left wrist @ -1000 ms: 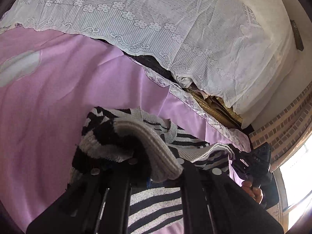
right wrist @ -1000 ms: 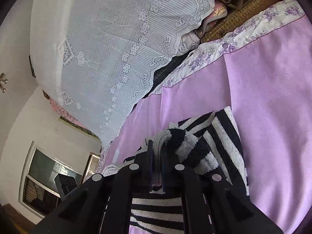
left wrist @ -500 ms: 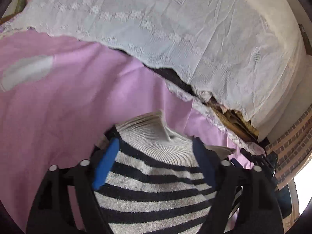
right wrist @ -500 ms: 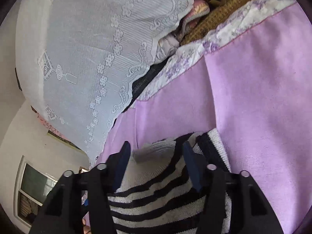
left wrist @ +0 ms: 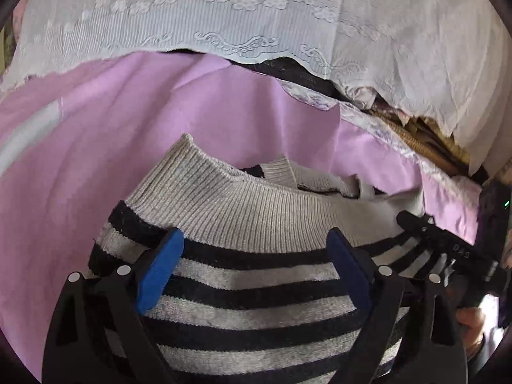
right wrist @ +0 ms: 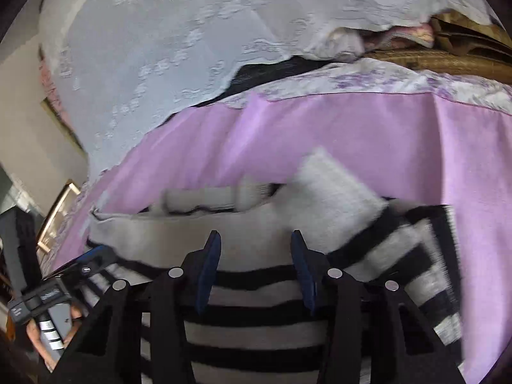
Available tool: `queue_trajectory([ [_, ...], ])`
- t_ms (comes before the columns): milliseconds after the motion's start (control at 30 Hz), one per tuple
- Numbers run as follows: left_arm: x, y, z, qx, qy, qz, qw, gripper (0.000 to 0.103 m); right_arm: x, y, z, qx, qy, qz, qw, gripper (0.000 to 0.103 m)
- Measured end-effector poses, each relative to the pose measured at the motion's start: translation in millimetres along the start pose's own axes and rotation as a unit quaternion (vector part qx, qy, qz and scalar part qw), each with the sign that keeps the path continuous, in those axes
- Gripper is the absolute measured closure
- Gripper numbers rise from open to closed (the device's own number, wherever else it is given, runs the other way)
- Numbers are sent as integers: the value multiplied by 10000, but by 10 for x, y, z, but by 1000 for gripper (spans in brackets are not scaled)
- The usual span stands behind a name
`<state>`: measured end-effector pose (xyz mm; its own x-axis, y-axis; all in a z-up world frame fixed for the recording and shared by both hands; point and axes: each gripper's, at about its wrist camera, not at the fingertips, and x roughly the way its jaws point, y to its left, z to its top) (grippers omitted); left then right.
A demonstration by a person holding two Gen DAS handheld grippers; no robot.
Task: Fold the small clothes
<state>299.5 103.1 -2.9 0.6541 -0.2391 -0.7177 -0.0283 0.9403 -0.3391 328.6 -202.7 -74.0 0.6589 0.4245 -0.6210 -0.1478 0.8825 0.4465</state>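
1. Left wrist view: the left gripper (left wrist: 252,256) hangs over a striped sweater (left wrist: 256,275) lying on the pink bedsheet (left wrist: 96,160), its jaws wide apart and easing inward, pads clear of the knit. The ribbed hem is turned over the body, so one fold looks done.
2. Right wrist view: the right gripper (right wrist: 254,256) is closing above the sweater with nothing pinched; further folds and tidying seem to remain.
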Motion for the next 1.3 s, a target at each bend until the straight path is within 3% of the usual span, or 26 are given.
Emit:
queue_trajectory([
  [33, -10, 147, 48, -319, -2, -280, 9991, 20, 16, -244, 37, 463, -12, 188, 9987, 97],
  [100, -27, 382, 98, -785, -32, -597, 9951, 32, 10, -616, 74, 1255, -10, 494, 9909, 103],
  [167, -39, 470, 85, -1023, -49, -741, 9920, 38, -41, -687, 63, 1378, -116, 610, 9885, 103],
  [233, -154, 409, 33, -892, -181, -649, 9937, 39, -120, -550, 32, 1094, -240, 466, 9926, 99],
  [267, -239, 309, 2, -647, -266, -485, 9964, 35, -202, -455, 17, 905, -367, 381, 9945, 95],
  [333, -428, 44, -92, 81, -510, -194, 9985, 25, -386, -222, -29, 431, -567, 384, 9967, 72],
  [400, -533, -185, -200, 666, -530, -319, 9959, 20, -519, 10, -66, 89, -600, 617, 9963, 65],
  [467, -519, -366, -315, 1043, -361, -374, 9932, 16, -564, 236, -150, -227, -403, 825, 9955, 65],
  [533, -395, -462, -415, 1285, -163, 25, 9916, 13, -508, 435, -274, -567, -107, 776, 9953, 65],
  [600, -159, -435, -506, 1324, 171, 445, 9900, 12, -343, 536, -412, -825, 217, 418, 9955, 67],
  [633, -65, -432, -561, 1392, 220, 588, 9883, 11, -213, 537, -479, -921, 423, 163, 9947, 69],
  [733, -42, -616, -686, 1929, -1, 1185, 9740, 7, -169, 543, -563, -1126, 324, 37, 9931, 69],
  [800, -59, -598, -707, 1897, -59, 1236, 9740, 7, -207, 557, -581, -1153, 265, 0, 9930, 69],
  [967, -318, -539, -731, 1462, -282, 1000, 9838, 7, -476, 539, -679, -1027, -156, -39, 9946, 67],
  [1133, -449, -608, -897, 1476, -288, 1012, 9834, 7, -583, 646, -887, -1343, -82, -330, 9904, 58],
  [1300, -431, -676, -1096, 1710, -207, 1416, 9748, 7, -636, 730, -1076, -1625, -50, -714, 9841, 56],
])
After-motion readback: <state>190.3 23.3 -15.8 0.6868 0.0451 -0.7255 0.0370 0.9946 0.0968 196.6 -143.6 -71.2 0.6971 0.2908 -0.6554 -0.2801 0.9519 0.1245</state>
